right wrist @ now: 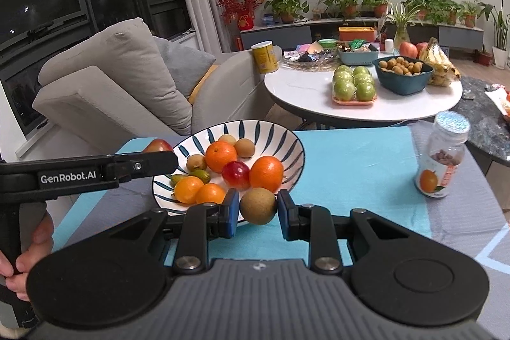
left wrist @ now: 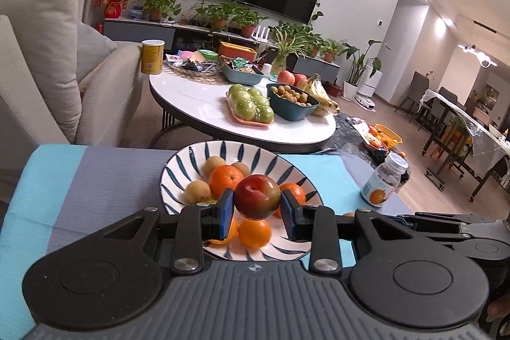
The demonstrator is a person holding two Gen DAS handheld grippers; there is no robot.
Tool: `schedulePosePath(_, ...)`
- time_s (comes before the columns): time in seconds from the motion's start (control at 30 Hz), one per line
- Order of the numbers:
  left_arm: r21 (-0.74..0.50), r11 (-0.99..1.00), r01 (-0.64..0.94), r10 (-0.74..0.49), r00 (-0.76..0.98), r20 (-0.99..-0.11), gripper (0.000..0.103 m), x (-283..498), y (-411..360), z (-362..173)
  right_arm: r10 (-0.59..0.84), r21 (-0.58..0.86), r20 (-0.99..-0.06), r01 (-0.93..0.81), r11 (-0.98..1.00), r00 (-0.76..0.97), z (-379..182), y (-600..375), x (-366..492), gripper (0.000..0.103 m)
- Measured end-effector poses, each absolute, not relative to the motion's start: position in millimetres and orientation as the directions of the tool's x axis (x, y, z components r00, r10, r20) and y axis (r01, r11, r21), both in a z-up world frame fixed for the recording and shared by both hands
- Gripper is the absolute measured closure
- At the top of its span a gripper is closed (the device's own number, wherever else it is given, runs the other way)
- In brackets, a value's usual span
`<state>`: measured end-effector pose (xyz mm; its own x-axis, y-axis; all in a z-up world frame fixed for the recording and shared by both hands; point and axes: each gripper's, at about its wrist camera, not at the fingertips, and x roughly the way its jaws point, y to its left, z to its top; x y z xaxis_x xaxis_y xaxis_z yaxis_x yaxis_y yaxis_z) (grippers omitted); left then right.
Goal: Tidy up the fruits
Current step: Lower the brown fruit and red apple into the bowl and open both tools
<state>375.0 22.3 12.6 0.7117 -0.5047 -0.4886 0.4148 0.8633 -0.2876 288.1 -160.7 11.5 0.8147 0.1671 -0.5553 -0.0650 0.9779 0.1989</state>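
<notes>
A white bowl with blue stripes (left wrist: 178, 168) (right wrist: 287, 136) stands on a blue and grey mat and holds oranges (left wrist: 225, 177) (right wrist: 266, 173), brown round fruits (right wrist: 244, 148), a red plum (right wrist: 236, 175) and small green fruits. My left gripper (left wrist: 257, 207) is shut on a red-green plum (left wrist: 257, 196) just above the bowl's near side. In the right wrist view that gripper's finger (right wrist: 145, 164) and its plum (right wrist: 158, 145) show at the bowl's left rim. My right gripper (right wrist: 258, 211) is shut on a brown round fruit (right wrist: 258, 206) just in front of the bowl's near rim.
A jar with an orange label (left wrist: 384, 180) (right wrist: 443, 161) stands on the mat right of the bowl. Behind is a round white table (left wrist: 197, 94) (right wrist: 302, 88) with green apples, a teal basket, bananas and a yellow can. A beige sofa (right wrist: 127, 78) is at the left.
</notes>
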Motion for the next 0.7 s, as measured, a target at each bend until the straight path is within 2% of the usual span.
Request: schedulePosePath(0.7, -0.301, 0.87, 0.39, -0.493, 0.701, -0.515, 0.073, 382, 25, -2, 0.206, 0.215, -0.576, -0.097, 0.972, 0.791, 3, -146, 305, 0.017)
